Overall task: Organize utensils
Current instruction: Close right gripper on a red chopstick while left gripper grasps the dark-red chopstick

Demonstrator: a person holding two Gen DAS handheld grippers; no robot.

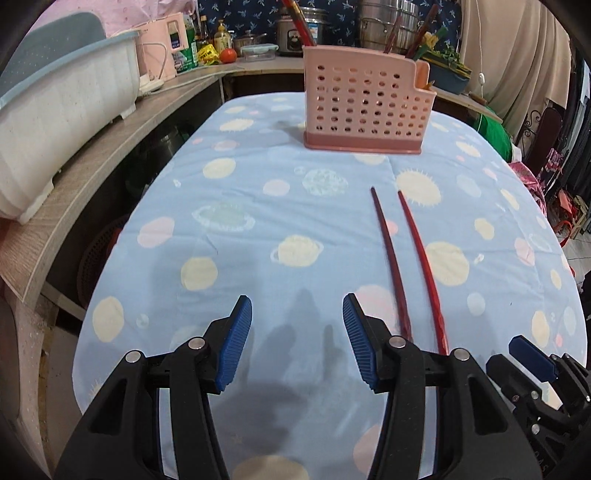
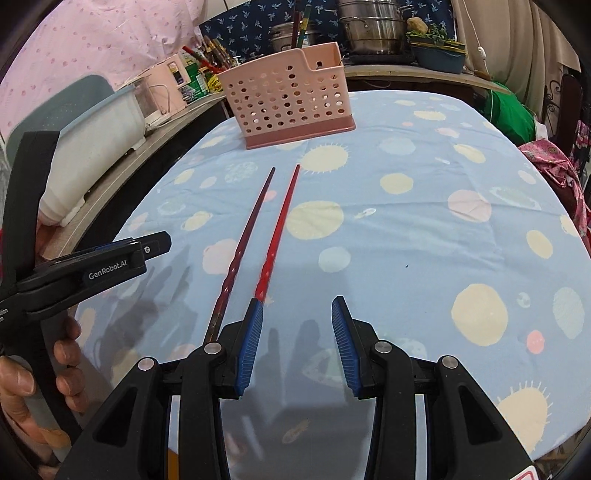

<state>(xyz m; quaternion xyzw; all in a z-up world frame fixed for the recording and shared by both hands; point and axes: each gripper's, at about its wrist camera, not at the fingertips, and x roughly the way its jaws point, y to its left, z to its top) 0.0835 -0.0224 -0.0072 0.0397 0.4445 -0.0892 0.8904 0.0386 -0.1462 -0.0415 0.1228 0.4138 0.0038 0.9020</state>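
Note:
Two chopsticks lie side by side on the blue planet-print tablecloth (image 1: pixel 258 206): a dark red chopstick (image 1: pixel 389 254) (image 2: pixel 247 240) and a brighter red chopstick (image 1: pixel 421 266) (image 2: pixel 279 229). A pink perforated utensil holder (image 1: pixel 365 107) (image 2: pixel 288 96) stands at the far end with several chopsticks in it. My left gripper (image 1: pixel 297 317) is open and empty, left of the chopsticks' near ends. My right gripper (image 2: pixel 295 314) is open and empty, its left fingertip (image 2: pixel 255 314) at the bright chopstick's near end. The left gripper also shows in the right wrist view (image 2: pixel 110 258).
A white and blue dish rack (image 1: pixel 62 122) sits on the wooden shelf (image 1: pixel 110 155) along the left. Pots, bottles and a rice cooker (image 1: pixel 295 33) crowd the counter behind the holder. Green and pink cloth (image 2: pixel 517 118) hangs off the table's right edge.

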